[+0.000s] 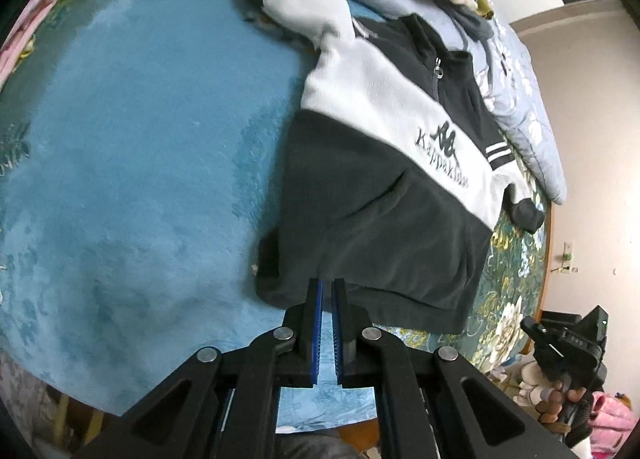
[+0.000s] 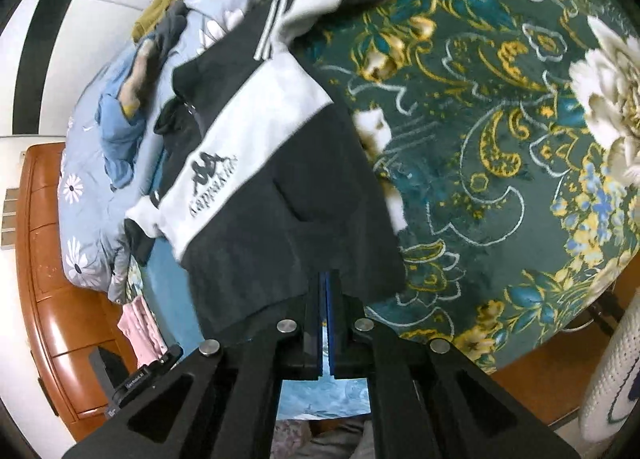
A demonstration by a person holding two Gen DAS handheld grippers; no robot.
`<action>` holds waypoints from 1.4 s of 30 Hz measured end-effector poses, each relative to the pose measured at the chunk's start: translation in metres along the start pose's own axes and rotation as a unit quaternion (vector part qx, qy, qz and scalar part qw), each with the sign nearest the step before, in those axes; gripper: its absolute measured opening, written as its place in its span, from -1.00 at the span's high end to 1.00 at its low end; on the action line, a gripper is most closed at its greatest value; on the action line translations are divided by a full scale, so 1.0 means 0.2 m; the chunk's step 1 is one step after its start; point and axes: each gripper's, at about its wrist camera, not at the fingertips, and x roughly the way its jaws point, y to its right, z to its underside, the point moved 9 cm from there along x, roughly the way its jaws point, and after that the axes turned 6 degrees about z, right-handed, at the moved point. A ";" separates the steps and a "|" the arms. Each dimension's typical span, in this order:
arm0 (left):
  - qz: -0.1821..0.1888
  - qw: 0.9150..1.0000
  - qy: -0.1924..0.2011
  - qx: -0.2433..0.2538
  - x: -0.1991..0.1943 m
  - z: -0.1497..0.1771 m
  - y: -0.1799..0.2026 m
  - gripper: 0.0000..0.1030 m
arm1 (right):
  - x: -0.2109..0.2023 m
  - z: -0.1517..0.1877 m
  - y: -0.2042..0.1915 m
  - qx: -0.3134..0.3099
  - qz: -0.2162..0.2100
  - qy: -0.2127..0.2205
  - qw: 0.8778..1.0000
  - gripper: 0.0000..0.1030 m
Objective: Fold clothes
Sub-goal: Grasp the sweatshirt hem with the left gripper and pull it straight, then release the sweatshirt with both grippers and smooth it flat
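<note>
A black and white fleece pullover [image 1: 384, 163] with a Kappa logo lies front up on the bed. Its collar and zip point to the far side and its sleeves spread sideways. My left gripper [image 1: 327, 283] is shut on the black bottom hem near its left corner. My right gripper [image 2: 328, 277] is shut on the same hem of the pullover [image 2: 288, 179] near its right corner. The hem is lifted a little off the blanket at both grips.
A teal plush blanket [image 1: 132, 147] with a floral border [image 2: 500, 147] covers the bed. A light blue flowered quilt [image 1: 520, 99] with more clothes on it lies beyond the pullover. A wooden headboard [image 2: 44, 259] stands on the left of the right wrist view.
</note>
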 end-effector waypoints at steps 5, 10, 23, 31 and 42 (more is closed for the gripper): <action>0.023 0.999 0.029 -0.020 -0.09 -0.09 0.02 0.79 | -0.13 -0.03 -0.07 -0.014 0.013 0.017 1.000 0.96; 0.045 0.996 0.066 -0.033 -0.17 -0.23 0.11 0.30 | -0.29 -0.17 -0.24 -0.062 0.023 0.038 0.997 0.96; -0.031 0.988 0.114 0.097 -0.17 -0.86 0.55 -0.67 | -0.16 -0.86 -0.76 -0.214 0.015 0.053 0.975 -0.06; -0.109 0.980 0.050 0.158 0.17 -1.15 0.61 -0.71 | 0.32 -1.15 -0.88 -0.363 0.093 -0.012 0.927 -0.06; -0.153 0.965 -0.042 0.211 0.61 -1.47 0.50 -0.71 | 0.77 -1.43 -0.98 -0.416 0.110 -0.060 0.901 -0.06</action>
